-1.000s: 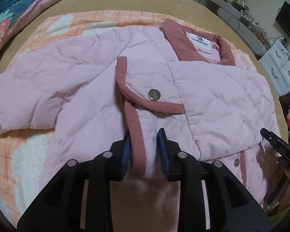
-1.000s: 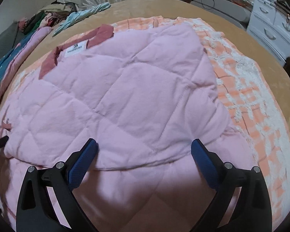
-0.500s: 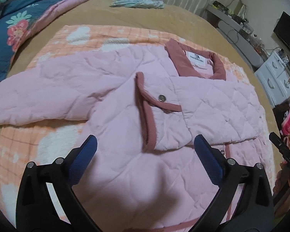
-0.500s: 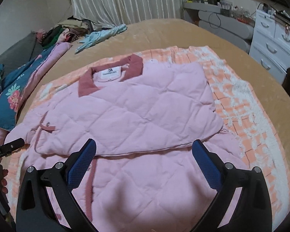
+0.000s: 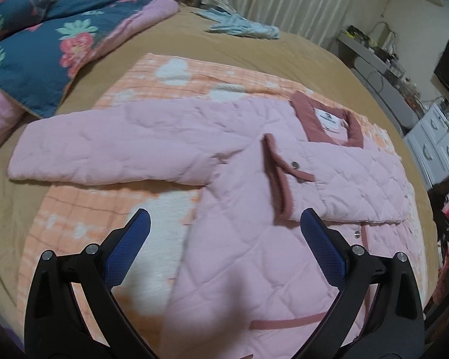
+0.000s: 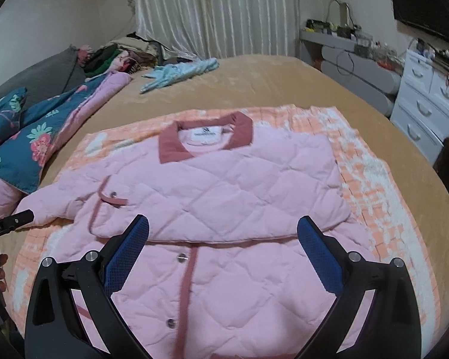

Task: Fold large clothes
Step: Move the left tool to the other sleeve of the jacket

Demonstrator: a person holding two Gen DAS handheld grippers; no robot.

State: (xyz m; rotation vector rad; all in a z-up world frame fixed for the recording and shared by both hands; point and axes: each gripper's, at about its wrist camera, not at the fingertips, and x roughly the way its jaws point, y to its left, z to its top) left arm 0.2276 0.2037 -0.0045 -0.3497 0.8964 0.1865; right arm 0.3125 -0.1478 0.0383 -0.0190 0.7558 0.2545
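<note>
Both claws are mine: left gripper (image 5: 224, 227) and right gripper (image 6: 223, 234) spread wide, holding nothing, above the pink quilted jacket (image 6: 239, 197). Ahead of them, one sleeve (image 6: 224, 203) lies folded across its chest; the other sleeve (image 5: 113, 152) extends leftward. Beneath lies an orange checked blanket (image 5: 170, 197), farther out a tan bed cover (image 6: 269, 83).

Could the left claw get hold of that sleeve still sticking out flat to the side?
Probably yes. The left claw is open and empty, and the outstretched sleeve lies flat on the orange blanket with nothing on top of it or between them.
</note>
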